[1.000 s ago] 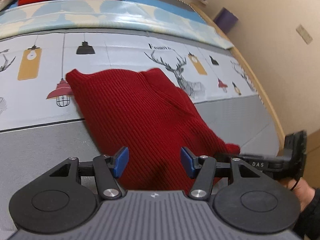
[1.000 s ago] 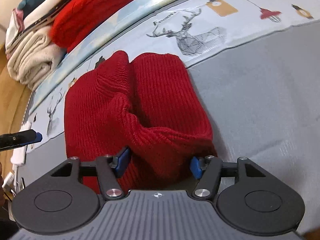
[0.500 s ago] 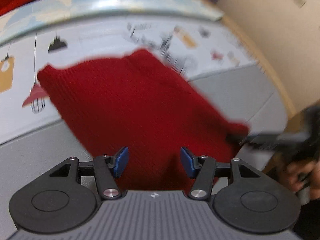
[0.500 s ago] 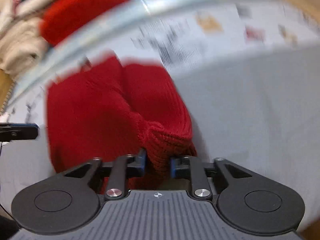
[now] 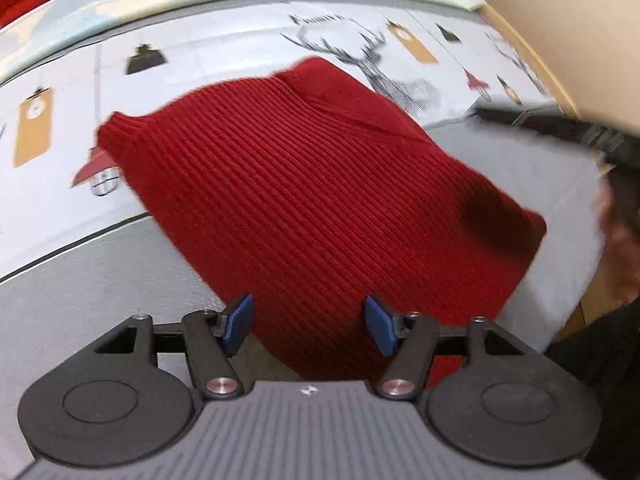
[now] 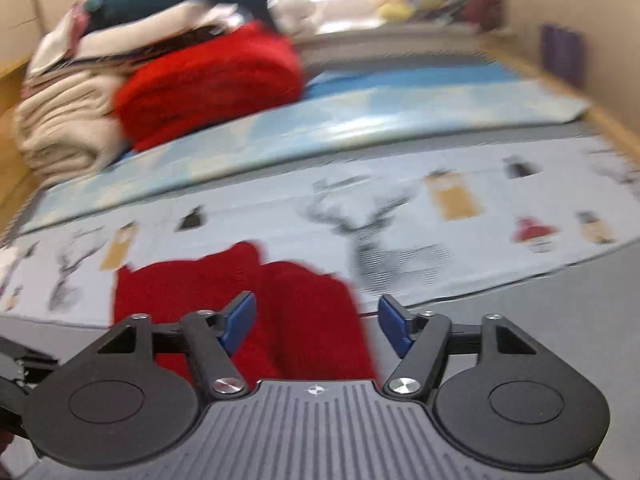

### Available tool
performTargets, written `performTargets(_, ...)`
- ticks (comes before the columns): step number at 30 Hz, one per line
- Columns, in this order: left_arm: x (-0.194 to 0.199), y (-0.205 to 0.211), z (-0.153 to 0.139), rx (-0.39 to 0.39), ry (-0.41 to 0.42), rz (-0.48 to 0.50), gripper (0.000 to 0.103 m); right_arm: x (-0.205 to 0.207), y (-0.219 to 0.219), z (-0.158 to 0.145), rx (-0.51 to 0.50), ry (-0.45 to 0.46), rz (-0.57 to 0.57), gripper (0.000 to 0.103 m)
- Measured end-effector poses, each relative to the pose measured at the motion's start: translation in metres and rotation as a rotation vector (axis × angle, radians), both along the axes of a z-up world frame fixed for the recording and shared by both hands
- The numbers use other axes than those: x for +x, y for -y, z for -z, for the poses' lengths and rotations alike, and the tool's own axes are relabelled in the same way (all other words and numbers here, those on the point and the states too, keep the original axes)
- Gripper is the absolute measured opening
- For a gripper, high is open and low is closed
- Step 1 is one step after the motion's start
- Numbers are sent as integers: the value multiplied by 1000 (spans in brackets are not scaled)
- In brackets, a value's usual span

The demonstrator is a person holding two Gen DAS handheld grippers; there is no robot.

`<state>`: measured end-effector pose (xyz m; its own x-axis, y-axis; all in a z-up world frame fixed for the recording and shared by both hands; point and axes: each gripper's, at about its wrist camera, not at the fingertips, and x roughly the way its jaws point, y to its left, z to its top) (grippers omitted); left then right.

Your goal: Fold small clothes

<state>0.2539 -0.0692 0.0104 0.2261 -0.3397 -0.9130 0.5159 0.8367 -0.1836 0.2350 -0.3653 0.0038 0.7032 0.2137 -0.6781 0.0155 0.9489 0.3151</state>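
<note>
A dark red ribbed knit garment lies folded on the grey and patterned mat. My left gripper hovers over its near edge with the jaws opening and the blue pads clear of the cloth. In the right wrist view the same red garment lies low under my right gripper, whose jaws are opening wide with nothing pinched between the pads. The right gripper's dark body shows blurred at the right edge of the left wrist view.
A pile of folded clothes, with a bright red piece in front, sits at the far left of the bed. A light blue sheet crosses behind the mat. A wooden edge and beige wall bound the right side.
My right gripper pinched the garment's near fold, then let it go, opened wide and rose away. My left gripper sank closer to the garment and opened slightly.
</note>
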Motion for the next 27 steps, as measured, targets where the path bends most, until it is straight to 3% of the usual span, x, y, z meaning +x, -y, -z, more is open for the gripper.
performTargets(3,4,-9,-4,-14,-1,-37,68,40,-15,39,160,-189,-109,77)
performTargets(4,4,-10,-5,-12,1,-39,68,47,-20,46,169,-220,-128,77)
performTargets(7,6,-16,-8,-19,4,-42,68,64,-35,52,52,-204,-138,79)
performTargets(12,9,-24,-12,-26,9,-65,68,77,-38,57,45,-199,-111,81)
performTargets(14,10,-27,-13,-27,10,-72,68,77,-42,57,53,-197,-125,73)
performTargets(15,10,-28,-13,-25,11,-76,68,77,-46,56,66,-195,-139,60)
performTargets(19,8,-29,-14,-23,11,-77,68,71,-50,50,58,-174,-150,38)
performTargets(24,6,-30,-15,-26,16,-78,68,64,-41,33,43,-80,-113,22)
performTargets(27,6,-32,-15,-29,22,-90,68,62,-37,29,27,-64,-78,21)
